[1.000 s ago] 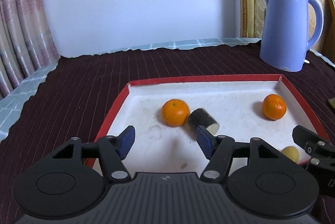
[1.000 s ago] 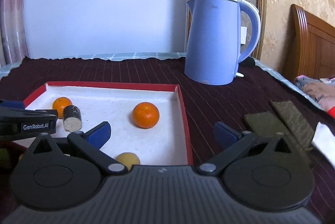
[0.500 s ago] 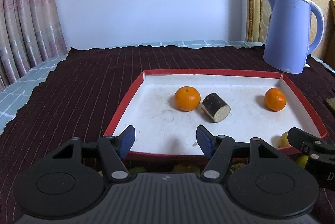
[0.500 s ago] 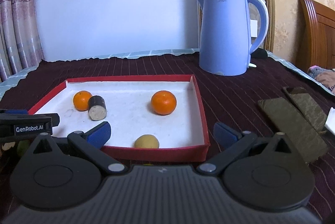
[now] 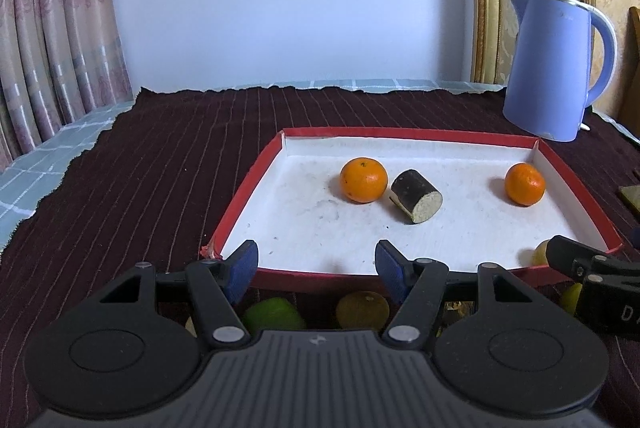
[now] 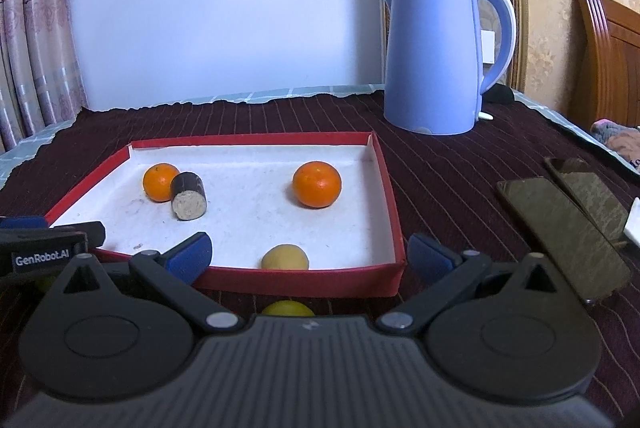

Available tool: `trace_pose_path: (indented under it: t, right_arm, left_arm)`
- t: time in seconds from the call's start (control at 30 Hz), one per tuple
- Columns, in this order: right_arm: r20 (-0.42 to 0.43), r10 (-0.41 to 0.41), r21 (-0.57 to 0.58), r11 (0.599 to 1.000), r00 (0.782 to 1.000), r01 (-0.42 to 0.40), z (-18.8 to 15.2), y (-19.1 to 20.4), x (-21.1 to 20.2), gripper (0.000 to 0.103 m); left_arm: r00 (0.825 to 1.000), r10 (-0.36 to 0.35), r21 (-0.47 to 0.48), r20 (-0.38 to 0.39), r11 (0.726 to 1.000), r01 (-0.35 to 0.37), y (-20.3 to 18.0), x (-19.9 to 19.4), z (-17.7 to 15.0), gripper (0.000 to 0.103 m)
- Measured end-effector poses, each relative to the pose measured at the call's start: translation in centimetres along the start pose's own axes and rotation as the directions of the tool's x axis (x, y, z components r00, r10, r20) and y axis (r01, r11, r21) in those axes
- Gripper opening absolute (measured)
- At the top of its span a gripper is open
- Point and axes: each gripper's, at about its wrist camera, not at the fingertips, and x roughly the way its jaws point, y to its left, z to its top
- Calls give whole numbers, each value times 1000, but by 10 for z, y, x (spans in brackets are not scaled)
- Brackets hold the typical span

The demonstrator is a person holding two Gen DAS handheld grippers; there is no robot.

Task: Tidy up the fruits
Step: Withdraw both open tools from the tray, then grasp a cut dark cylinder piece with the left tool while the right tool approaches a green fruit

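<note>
A red-rimmed white tray (image 5: 248, 184) (image 6: 394, 212) holds two oranges (image 5: 363, 180) (image 5: 524, 184), a dark cut cylinder piece (image 5: 416, 195) and a small yellow fruit (image 6: 285, 257). On the cloth in front of the tray lie a green fruit (image 5: 273, 314), a brownish fruit (image 5: 362, 309) and a yellow fruit (image 6: 287, 308). My left gripper (image 5: 316, 266) is open and empty, just before the tray's near rim. My right gripper (image 6: 310, 254) is open and empty, over the tray's near right corner.
A blue electric kettle (image 5: 556, 68) (image 6: 440, 56) stands behind the tray at the right. Two dark phones (image 6: 560, 232) lie on the maroon cloth to the right. Curtains hang at the left, and a wooden headboard (image 6: 608, 56) stands at the far right.
Both grippers have pulled back from over the tray toward the near side, staying open. Fruits on the cloth in front of the tray have come into view.
</note>
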Motion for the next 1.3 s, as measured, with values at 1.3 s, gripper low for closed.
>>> trace_pose_path:
  t: [1.3]
  right_arm:
    - [20, 66, -107, 992, 998, -64, -31, 4, -36, 103]
  left_arm:
    - [981, -182, 66, 66, 982, 178, 58, -37, -48, 64]
